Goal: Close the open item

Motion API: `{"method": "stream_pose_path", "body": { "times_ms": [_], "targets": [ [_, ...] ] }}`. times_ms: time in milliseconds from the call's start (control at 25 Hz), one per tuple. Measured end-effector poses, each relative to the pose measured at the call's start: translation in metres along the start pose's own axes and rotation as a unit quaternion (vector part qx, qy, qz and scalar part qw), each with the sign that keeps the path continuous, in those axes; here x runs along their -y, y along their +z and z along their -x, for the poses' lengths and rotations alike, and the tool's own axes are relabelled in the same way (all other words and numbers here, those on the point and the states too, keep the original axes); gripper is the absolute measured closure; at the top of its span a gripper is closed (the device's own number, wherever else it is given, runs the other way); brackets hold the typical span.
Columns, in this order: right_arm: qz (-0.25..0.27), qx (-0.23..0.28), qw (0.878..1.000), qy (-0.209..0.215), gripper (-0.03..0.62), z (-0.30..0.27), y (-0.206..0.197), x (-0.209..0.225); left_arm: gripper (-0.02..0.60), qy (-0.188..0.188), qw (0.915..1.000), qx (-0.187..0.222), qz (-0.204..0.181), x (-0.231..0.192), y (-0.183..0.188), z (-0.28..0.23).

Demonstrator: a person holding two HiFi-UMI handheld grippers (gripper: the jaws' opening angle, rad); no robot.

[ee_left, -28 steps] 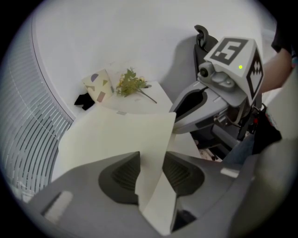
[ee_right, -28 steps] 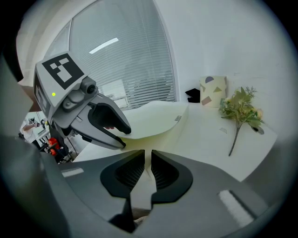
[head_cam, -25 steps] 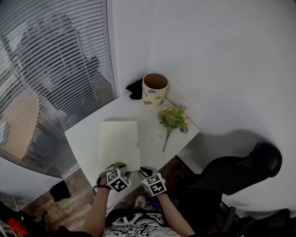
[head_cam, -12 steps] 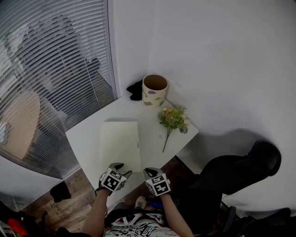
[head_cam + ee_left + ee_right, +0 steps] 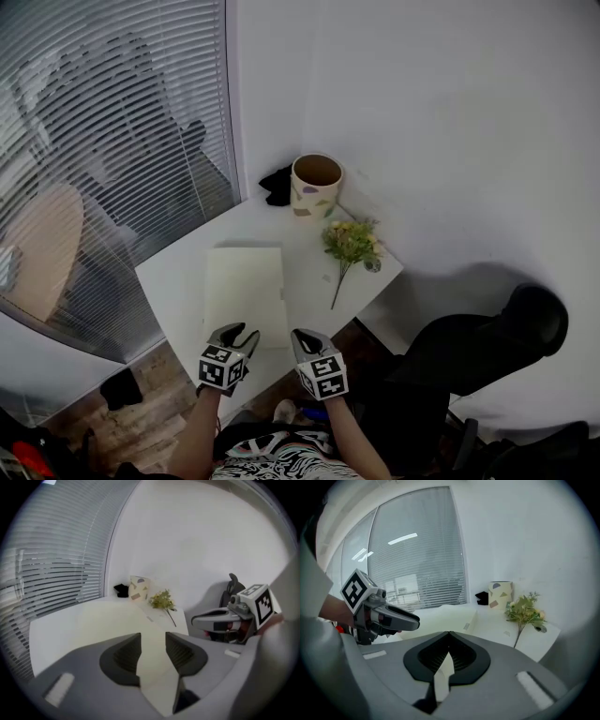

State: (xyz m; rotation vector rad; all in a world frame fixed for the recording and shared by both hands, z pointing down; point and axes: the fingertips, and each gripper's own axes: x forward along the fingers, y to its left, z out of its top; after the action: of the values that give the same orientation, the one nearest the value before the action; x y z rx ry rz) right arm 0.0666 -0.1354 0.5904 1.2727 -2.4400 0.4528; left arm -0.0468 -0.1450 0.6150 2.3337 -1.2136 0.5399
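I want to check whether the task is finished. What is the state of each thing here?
folder: closed, flat on the table.
pot: upright, looks empty.
flower sprig: lying on the table.
blinds: lowered.
left gripper: jaws apart, just been closing, nothing between.
right gripper: jaws together, empty.

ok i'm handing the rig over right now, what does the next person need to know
Left gripper: open, jaws have just been closing a little, nothing between them, at the near edge of the table.
Right gripper: shut, empty, beside the left one.
Book: lies flat on the table and looks closed.
Done: the closing, as far as the views show.
Left: probably nothing; check that the cover sits flush.
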Motion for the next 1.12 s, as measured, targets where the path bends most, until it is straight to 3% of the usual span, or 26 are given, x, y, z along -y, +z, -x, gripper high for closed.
{"method": "stream_pose_path", "body": {
  "times_ms": [120, 200, 360, 560, 680, 800, 1120],
  "targets": [
    [-0.017, 0.026, 1.0, -0.001, 0.594, 0.004, 0.016, 0.001, 0.374, 0.019, 0.9994, 0.029, 0.003, -0.005, 0.015, 0.011],
    [-0.007, 0.031, 0.999, -0.011, 0.594, 0.005, 0.024, 0.001, 0.403, 0.022, 0.9983, 0.054, 0.009, -0.006, 0.027, 0.02],
    [0.007, 0.054, 0.998, -0.031, 0.593, 0.01, 0.042, -0.004, 0.403, 0.031, 0.9922, 0.116, 0.035, -0.009, 0.055, 0.042],
    [0.021, 0.092, 0.995, -0.041, 0.594, 0.02, 0.071, -0.012, 0.404, 0.062, 0.9847, 0.16, 0.028, -0.014, 0.082, 0.063],
    [0.03, 0.114, 0.992, -0.046, 0.594, 0.028, 0.086, -0.017, 0.41, 0.063, 0.9799, 0.188, 0.022, -0.011, 0.095, 0.075],
    [0.033, 0.131, 0.99, -0.047, 0.593, 0.036, 0.098, -0.022, 0.41, 0.05, 0.978, 0.201, 0.025, -0.007, 0.105, 0.083],
    [0.034, 0.125, 0.99, -0.055, 0.594, 0.034, 0.092, -0.022, 0.41, 0.065, 0.9776, 0.199, 0.019, -0.017, 0.108, 0.088]
  ]
}}
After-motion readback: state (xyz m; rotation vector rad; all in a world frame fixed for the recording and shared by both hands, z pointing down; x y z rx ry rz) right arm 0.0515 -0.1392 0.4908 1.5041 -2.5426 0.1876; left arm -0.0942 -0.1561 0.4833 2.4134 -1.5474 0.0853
